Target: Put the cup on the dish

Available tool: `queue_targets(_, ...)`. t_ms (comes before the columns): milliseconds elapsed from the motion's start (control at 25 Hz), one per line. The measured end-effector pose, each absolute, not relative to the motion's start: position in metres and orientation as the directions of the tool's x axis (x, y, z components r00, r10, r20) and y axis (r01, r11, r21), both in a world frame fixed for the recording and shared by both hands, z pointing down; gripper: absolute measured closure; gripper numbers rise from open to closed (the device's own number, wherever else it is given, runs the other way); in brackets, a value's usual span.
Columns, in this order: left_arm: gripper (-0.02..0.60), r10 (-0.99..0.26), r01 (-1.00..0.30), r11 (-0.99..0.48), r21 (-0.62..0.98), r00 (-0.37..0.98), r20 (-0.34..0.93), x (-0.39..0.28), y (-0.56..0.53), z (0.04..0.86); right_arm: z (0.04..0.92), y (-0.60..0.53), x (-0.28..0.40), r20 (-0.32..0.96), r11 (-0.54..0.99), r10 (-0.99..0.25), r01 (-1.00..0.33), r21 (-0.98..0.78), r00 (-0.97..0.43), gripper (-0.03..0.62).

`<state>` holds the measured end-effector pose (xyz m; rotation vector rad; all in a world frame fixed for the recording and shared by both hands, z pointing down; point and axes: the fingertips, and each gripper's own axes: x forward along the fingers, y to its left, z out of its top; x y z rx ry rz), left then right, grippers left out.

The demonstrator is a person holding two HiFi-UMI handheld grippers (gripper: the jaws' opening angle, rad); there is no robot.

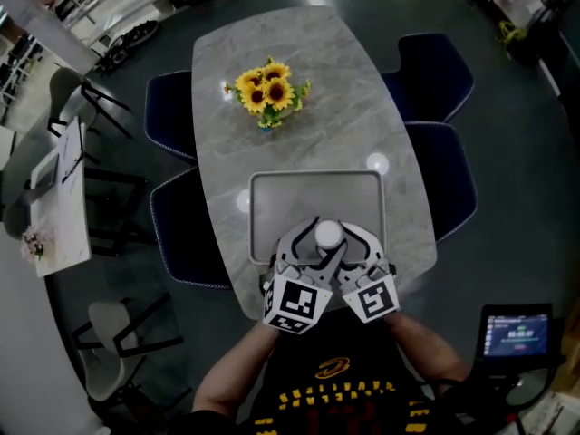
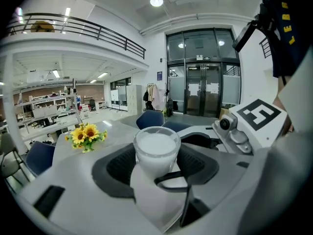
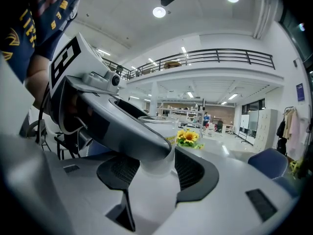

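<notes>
A white cup point(image 1: 327, 235) is at the near end of the grey rectangular dish point(image 1: 265, 198) on the marble table. Whether it touches the dish is hidden. Both grippers meet on it and cross each other. In the left gripper view the cup point(image 2: 156, 148) fills the gap between the dark pads of my left gripper point(image 2: 157, 166), shut on it. The right gripper view has the cup point(image 3: 157, 148) pinched between the pads of my right gripper point(image 3: 157, 166), with the left gripper's finger point(image 3: 122, 126) crossing in front. From above, the left gripper point(image 1: 313, 243) and right gripper point(image 1: 349, 243) ring the cup.
A bunch of sunflowers point(image 1: 267, 91) stands further up the table point(image 1: 272, 43). Dark blue chairs point(image 1: 435, 71) flank both long sides. A phone screen point(image 1: 517, 333) glows at lower right. A small side table point(image 1: 62, 198) stands at the left.
</notes>
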<state>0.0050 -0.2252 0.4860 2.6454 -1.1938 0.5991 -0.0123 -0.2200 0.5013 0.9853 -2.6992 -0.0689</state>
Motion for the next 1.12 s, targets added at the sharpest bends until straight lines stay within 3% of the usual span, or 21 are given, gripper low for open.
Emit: queue_targets(1120,0.318,-0.667,-0.805,-0.593,0.002,0.492,0.560,-0.010,-0.298,0.590,0.604,-0.291,-0.024,0.335,0.793,-0.601,-0.593,0.138,-0.726,0.364)
